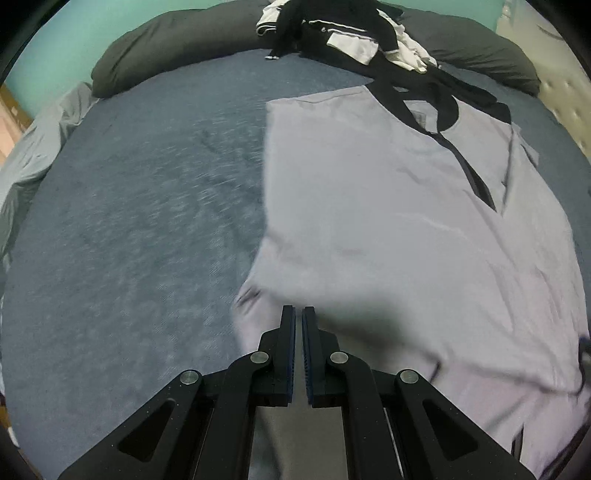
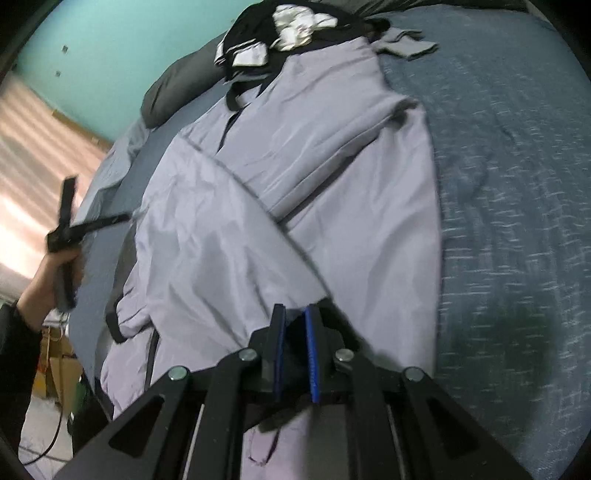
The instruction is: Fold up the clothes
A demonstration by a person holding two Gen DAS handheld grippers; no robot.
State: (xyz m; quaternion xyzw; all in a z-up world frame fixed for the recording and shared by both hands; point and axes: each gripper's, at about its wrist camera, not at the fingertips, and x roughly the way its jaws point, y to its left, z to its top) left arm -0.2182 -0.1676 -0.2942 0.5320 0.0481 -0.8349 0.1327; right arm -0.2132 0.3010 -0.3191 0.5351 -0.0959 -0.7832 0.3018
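— Right under our left tool (image 1: 298, 314) we see its two blue-padded fingers drawn almost together, only a thin slit between them and no cloth in it. They hang just over the near hem of the grey jacket (image 1: 388, 221).

— And our right tool (image 2: 295, 314)?

— Its fingers stand a little apart, and we see nothing pinched between them. It hovers at the jacket's lower edge, where one panel is folded diagonally across the body.

— Where does the jacket lie?

— Spread on the blue bedcover (image 1: 147, 221), collar away from us, its dark zip and black trim running down the front. In the right wrist view we see one sleeve with a black cuff (image 2: 114, 325) near the bed's left edge.

— Anything beyond it?

— A pile of black and white clothes (image 1: 332, 33) touches the collar end, resting against the dark pillows (image 1: 166, 48) along the teal wall (image 2: 110, 48).

— Do we see the person?

— Only a hand (image 2: 48, 273) in a dark sleeve, gripping the left tool's handle at the bedside. That part is blurred.
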